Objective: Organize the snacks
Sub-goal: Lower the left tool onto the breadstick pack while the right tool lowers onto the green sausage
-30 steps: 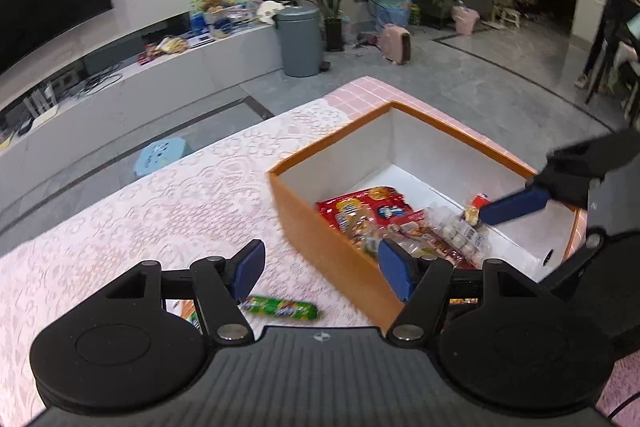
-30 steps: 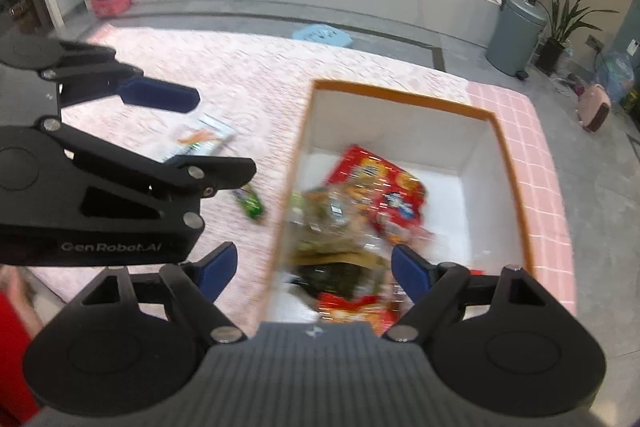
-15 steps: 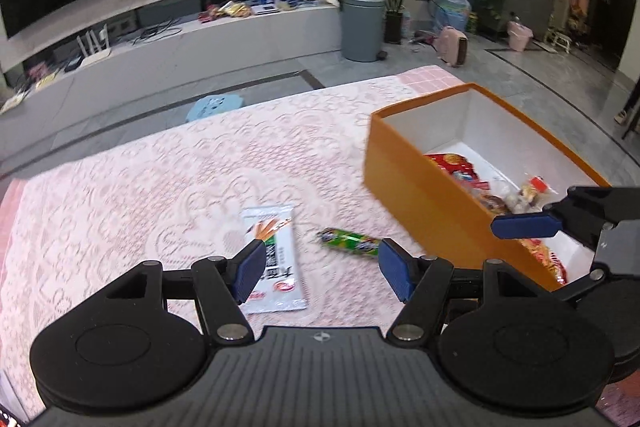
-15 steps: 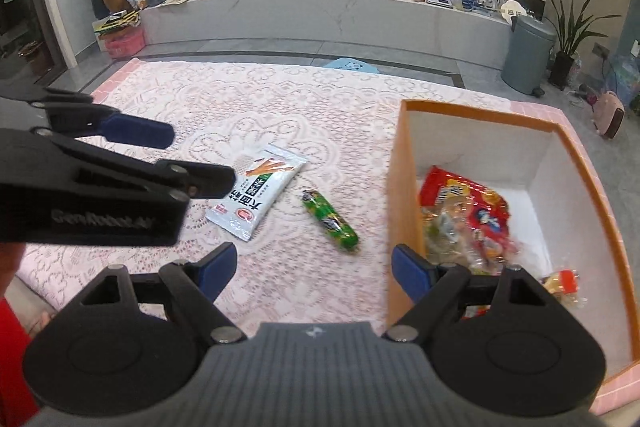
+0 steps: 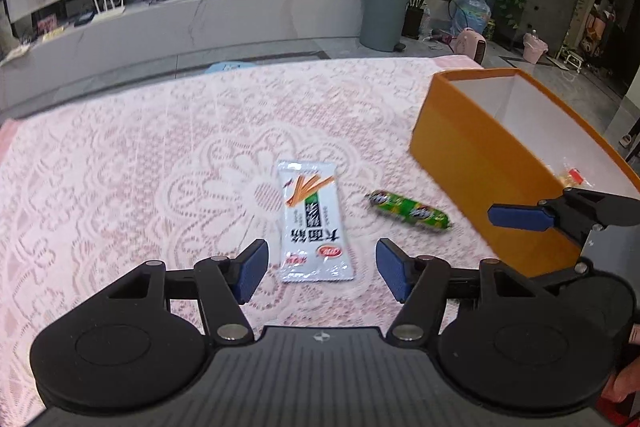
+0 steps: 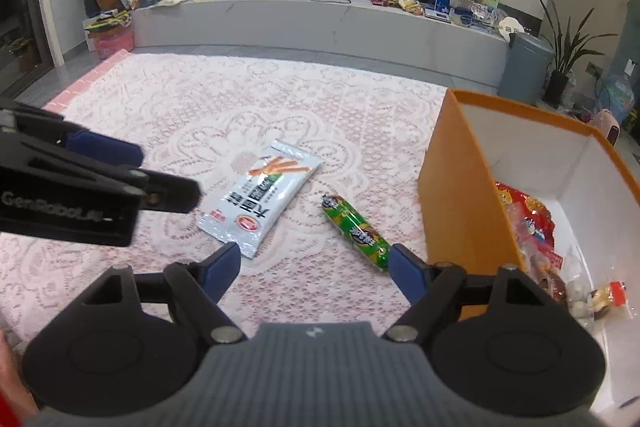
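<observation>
Two snacks remain loose on the pink lace-covered counter (image 5: 120, 163): a flat white foil packet printed with orange sticks (image 5: 312, 223) and a short green plastic-wrapped sausage stick (image 5: 408, 209). Both lie just left of the open orange cardboard box with a white inside (image 5: 464, 151), which already holds a heap of red and clear wrappers (image 6: 532, 223).

The left tool (image 5: 318, 269) hangs over the packet's near end. Its blue pads are spread and drawing inward, with nothing pressed between them. The packet's long axis runs almost straight away from this tool, so the pads straddle its narrow width.

The right tool (image 6: 314, 269) is likewise spread, narrowing and empty. The green stick lies just ahead of its right pad, its long axis slanting from upper left to lower right in the right wrist view. The near tip seems almost level with that pad, though the fisheye bend makes this hard to judge.

Judging by position, the left hand is nearer the packet and the right hand nearer the stick. The right tool would likely need a slight turn to cross the stick's axis.
</observation>
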`<state>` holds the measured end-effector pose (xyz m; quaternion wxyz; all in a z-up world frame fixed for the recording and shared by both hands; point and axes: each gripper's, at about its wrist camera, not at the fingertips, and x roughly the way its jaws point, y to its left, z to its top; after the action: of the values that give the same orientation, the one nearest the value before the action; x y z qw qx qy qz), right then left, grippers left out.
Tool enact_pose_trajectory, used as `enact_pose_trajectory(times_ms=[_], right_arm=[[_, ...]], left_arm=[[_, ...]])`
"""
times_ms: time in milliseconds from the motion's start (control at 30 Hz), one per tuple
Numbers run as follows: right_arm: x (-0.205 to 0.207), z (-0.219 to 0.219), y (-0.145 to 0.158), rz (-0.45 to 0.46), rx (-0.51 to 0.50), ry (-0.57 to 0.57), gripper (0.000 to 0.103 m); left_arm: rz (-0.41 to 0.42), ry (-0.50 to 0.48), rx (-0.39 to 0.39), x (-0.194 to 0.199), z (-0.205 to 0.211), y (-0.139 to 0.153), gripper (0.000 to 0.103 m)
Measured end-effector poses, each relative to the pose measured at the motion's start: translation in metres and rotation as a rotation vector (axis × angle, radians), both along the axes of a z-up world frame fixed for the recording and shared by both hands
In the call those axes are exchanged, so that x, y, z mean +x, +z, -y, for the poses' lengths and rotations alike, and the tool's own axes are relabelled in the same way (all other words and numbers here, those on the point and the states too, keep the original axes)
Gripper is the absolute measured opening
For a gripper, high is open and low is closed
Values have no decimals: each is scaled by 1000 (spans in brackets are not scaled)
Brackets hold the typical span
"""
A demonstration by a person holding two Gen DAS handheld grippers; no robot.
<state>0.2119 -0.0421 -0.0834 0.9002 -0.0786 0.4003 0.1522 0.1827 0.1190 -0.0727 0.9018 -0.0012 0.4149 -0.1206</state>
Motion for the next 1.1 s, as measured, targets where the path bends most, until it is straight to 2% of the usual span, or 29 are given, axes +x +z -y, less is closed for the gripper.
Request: enact_pose_trajectory(times_ms=[233, 333, 400, 600, 700, 800, 900, 967, 1033, 1100], right_arm=[[23, -5, -16, -17, -12, -18, 67], [33, -13, -22, 9, -64, 7, 63], [38, -18, -29, 35, -116, 18, 55], [53, -21, -46, 46, -173, 28, 53], [60, -21, -54, 57, -201, 27, 53], [68, -21, -61, 34, -200, 23, 53], [72, -18, -65, 20, -186, 8, 51], [75, -15, -66, 7, -163, -1, 49], [78, -11, -66, -17, -125, -9, 43], [79, -11, -64, -24, -113, -8, 34]], left_arm=[[-41, -14, -56, 19, -6, -22, 73], [-56, -15, -72, 30, -3, -26, 73], [-78, 6, -89, 38, -3, -32, 73], [-103, 43, -80, 57, 6, -52, 73], [-96, 37, -46, 60, 11, -61, 73], [-82, 41, -21, 63, 13, -68, 75], [-86, 50, -49, 66, 8, -72, 78], [-69, 48, -41, 65, 8, -72, 80], [-65, 55, -57, 67, 5, -73, 82], [-67, 59, -77, 67, 1, -73, 82]])
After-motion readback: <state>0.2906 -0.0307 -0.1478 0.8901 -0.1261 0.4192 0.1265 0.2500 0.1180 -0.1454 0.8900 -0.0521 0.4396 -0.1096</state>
